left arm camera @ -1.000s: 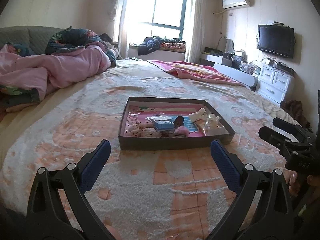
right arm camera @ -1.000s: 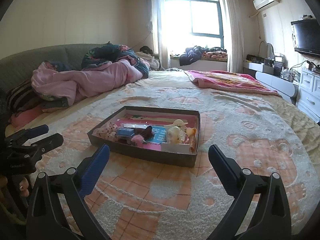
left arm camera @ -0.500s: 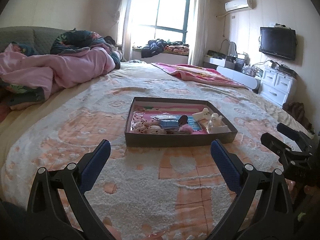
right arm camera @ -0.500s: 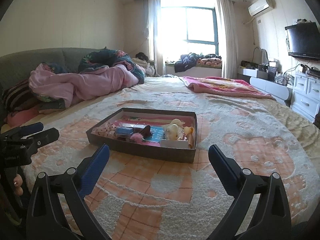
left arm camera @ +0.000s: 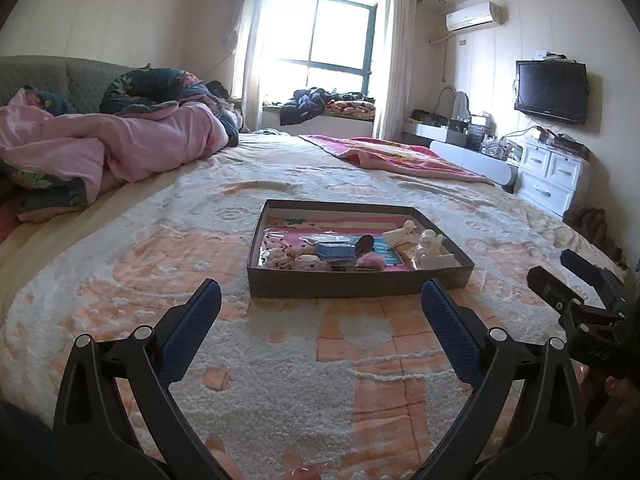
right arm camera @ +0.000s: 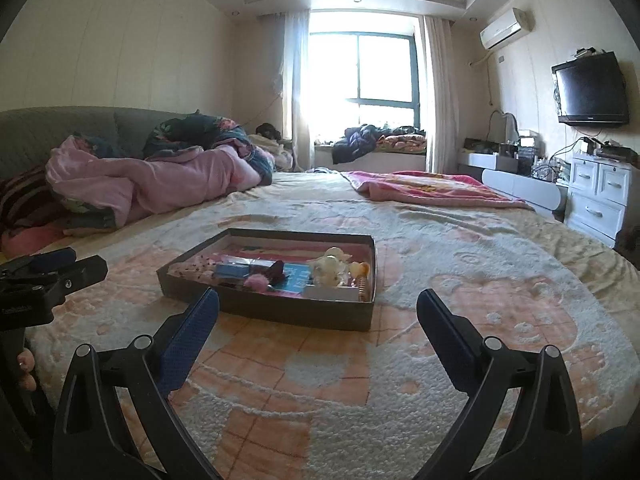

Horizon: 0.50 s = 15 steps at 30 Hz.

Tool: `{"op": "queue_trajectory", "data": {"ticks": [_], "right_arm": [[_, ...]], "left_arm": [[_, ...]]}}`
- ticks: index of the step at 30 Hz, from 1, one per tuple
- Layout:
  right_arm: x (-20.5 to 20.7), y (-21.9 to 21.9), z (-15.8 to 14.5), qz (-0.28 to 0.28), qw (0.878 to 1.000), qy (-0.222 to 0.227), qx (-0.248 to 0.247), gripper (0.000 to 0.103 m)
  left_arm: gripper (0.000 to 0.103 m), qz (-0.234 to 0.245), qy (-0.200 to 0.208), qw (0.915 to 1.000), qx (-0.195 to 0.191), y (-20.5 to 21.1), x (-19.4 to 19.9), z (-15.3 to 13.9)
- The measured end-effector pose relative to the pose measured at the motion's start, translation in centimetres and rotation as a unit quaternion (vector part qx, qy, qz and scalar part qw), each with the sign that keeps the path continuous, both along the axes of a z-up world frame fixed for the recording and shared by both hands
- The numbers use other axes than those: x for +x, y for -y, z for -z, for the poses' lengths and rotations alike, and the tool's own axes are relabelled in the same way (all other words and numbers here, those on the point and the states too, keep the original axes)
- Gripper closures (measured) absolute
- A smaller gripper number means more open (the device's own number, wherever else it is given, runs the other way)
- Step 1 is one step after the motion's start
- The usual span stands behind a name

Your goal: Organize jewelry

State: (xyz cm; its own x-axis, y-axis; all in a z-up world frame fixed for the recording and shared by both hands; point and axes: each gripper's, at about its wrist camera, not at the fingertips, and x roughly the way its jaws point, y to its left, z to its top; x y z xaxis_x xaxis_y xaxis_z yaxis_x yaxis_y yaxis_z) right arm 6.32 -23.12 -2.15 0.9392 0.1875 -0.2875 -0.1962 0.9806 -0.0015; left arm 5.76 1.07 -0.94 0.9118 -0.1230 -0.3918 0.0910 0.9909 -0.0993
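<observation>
A shallow dark cardboard tray [left arm camera: 352,282] sits on the bed blanket, also in the right wrist view [right arm camera: 280,312]. It holds a blue card [left arm camera: 335,251], a pink fluffy piece [left arm camera: 371,259], a dark clip [left arm camera: 364,243], white figures [left arm camera: 428,240] and spotted pink items [left arm camera: 288,258]. My left gripper [left arm camera: 320,320] is open and empty, short of the tray's near wall. My right gripper [right arm camera: 318,332] is open and empty, near the tray's front right corner. Each gripper shows at the edge of the other's view.
A patterned cream and orange blanket [left arm camera: 280,360] covers the bed. A pink quilt pile [left arm camera: 112,148] lies far left, a pink blanket [left arm camera: 400,160] far right. White drawers [left arm camera: 552,176] and a TV [left arm camera: 550,92] stand at the right wall.
Both grippers have tilted up and drawn back slightly, so the tray sits lower and farther in both views. Both jaws stay open.
</observation>
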Motion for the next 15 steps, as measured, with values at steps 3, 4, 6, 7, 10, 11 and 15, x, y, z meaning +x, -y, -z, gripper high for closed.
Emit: {"op": "queue_trajectory", "data": {"ticks": [3,4,6,7,10,11,15], "right_arm": [[0.2,0.1,0.3,0.005,1.000,-0.005,0.004,0.007],[0.3,0.0,0.4,0.006,1.000,-0.007,0.004,0.007],[0.4,0.0,0.6,0.006,1.000,-0.010,0.006,0.007],[0.5,0.0,0.7,0.005,1.000,-0.011,0.006,0.007],[0.5,-0.2,1.0,0.004,1.000,-0.013,0.005,0.007],[0.5,-0.3,1.0,0.004,1.000,-0.014,0.006,0.007],[0.7,-0.4,1.4,0.007,1.000,-0.020,0.006,0.007]], "left_arm": [[0.011,-0.005,0.000,1.0000,-0.003,-0.2,0.2,0.3],[0.011,-0.005,0.001,1.0000,-0.004,-0.3,0.3,0.3],[0.011,-0.009,0.002,1.0000,-0.004,-0.4,0.4,0.5],[0.011,-0.009,0.001,0.9999,-0.005,-0.5,0.5,0.6],[0.011,-0.008,0.000,1.0000,-0.005,-0.5,0.7,0.9],[0.011,-0.007,-0.002,1.0000,-0.004,-0.5,0.8,1.0],[0.011,-0.004,-0.005,1.0000,-0.002,-0.3,1.0,1.4]]}}
